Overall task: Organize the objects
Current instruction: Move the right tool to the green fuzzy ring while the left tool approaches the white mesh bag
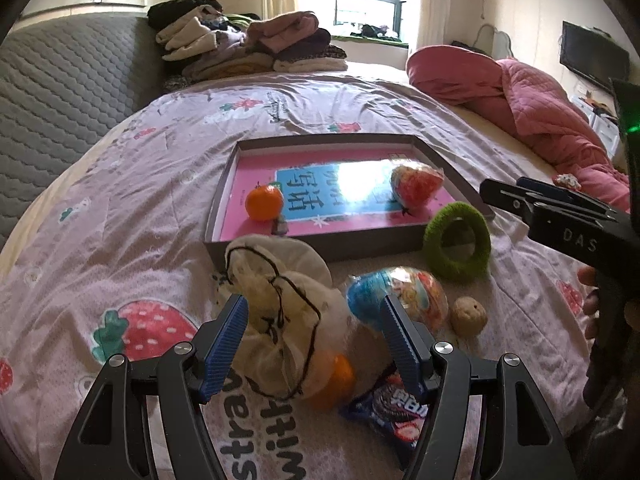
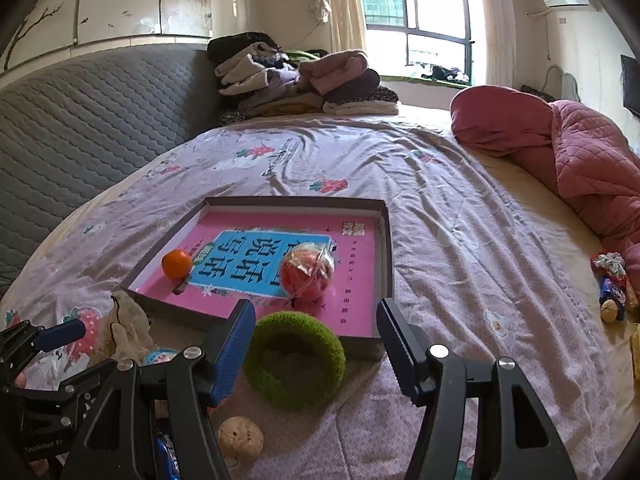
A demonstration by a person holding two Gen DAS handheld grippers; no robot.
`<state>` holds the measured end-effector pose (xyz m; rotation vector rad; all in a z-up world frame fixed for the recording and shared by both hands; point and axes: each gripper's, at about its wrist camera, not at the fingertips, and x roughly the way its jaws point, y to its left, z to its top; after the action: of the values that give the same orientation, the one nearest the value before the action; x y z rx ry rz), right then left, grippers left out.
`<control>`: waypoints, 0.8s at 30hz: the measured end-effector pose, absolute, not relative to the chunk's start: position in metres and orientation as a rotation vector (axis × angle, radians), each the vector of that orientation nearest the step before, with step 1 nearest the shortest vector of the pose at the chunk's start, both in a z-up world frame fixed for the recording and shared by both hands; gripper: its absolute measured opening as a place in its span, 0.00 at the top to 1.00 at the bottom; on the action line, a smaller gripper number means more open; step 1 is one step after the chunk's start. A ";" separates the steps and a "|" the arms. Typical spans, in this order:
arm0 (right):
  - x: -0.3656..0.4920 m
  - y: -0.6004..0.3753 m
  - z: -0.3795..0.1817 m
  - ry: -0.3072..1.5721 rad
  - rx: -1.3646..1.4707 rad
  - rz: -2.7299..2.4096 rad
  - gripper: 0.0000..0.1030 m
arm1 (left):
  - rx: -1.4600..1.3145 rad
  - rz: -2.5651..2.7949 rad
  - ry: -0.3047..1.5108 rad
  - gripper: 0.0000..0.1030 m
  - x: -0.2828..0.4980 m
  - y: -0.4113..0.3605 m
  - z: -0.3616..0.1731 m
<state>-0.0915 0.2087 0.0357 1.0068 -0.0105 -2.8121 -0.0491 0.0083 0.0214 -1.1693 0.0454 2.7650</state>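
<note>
On the bed (image 1: 140, 184), the left gripper (image 1: 314, 330) gapes around a cream cloth bag (image 1: 276, 300), the right gripper (image 2: 316, 334) gapes just above the green ring (image 2: 294, 360).

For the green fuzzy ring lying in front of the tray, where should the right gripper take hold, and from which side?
Grip the green ring across its near band, one finger in the hole, one outside. It lies flat against the tray wall, so the far side looks blocked. The right gripper, open above it, should probably come down from the near side.
</note>
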 end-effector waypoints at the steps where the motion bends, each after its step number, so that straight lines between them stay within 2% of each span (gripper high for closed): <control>1: -0.091 0.209 0.035 -0.008 1.009 -2.807 0.39 | -1.172 2.760 0.036 0.32 -0.048 0.008 0.020; 24: -0.080 0.214 0.020 0.026 1.063 -2.763 0.39 | -1.238 2.657 0.040 0.32 -0.030 0.009 0.003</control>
<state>-0.0802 0.2136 0.0201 1.0626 0.0258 -2.7632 -0.0299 0.0086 0.0027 -1.2378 0.0396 2.6569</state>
